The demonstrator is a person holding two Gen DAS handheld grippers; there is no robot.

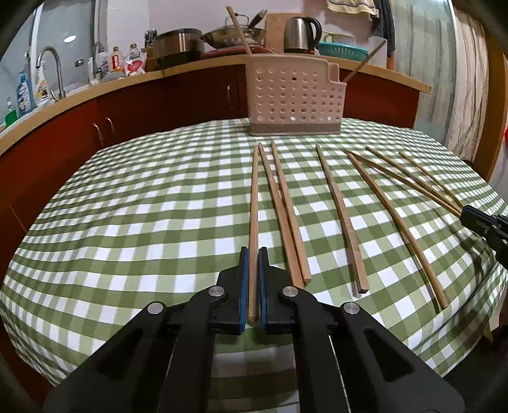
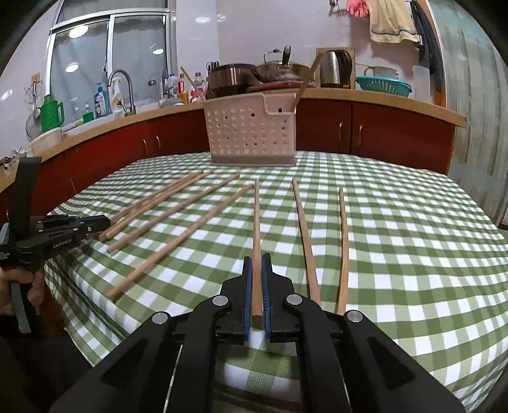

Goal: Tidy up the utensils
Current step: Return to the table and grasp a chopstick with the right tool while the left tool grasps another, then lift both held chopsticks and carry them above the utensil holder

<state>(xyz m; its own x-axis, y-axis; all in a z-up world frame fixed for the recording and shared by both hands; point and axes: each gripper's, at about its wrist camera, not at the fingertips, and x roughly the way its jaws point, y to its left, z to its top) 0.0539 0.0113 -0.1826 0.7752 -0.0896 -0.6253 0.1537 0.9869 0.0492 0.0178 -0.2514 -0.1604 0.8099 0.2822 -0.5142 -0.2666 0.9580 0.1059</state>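
- A pale perforated utensil holder [image 1: 295, 95] stands upright at the far edge of the green-checked tablecloth [image 1: 143, 222]; two wooden chopsticks lean out of it, one [image 1: 238, 30] tilting up to the left from the left end, the other [image 1: 365, 65] tilting up to the right from the lower right compartment; how deep they sit inside cannot be told.
- On the cloth lie loose chopsticks, all flat, long axes running roughly near to far toward the holder; in the left wrist view the leftmost chopstick [image 1: 254, 222] runs almost straight away from the camera; just right of it a close pair [image 1: 282, 216] lies side by side, its far ends beside the first stick's far end; a single chopstick [image 1: 341, 219] lies further right; beyond it more sticks [image 1: 400, 228] fan toward the right edge.
- The left gripper [image 1: 253, 254] is closed narrowly on the near end of the leftmost chopstick, blue pads [image 1: 243, 282] against both sides.
- The right gripper [image 2: 257, 259] is likewise closed narrowly around the near end of another chopstick [image 2: 257, 238], which points straight at the holder; two sticks [image 2: 304, 238] lie to its right, well apart from each other at the far ends.
- Behind the table runs a counter [image 2: 381, 98] with a kettle [image 2: 336, 68], pots [image 2: 231, 79] and a teal colander [image 2: 384, 85].
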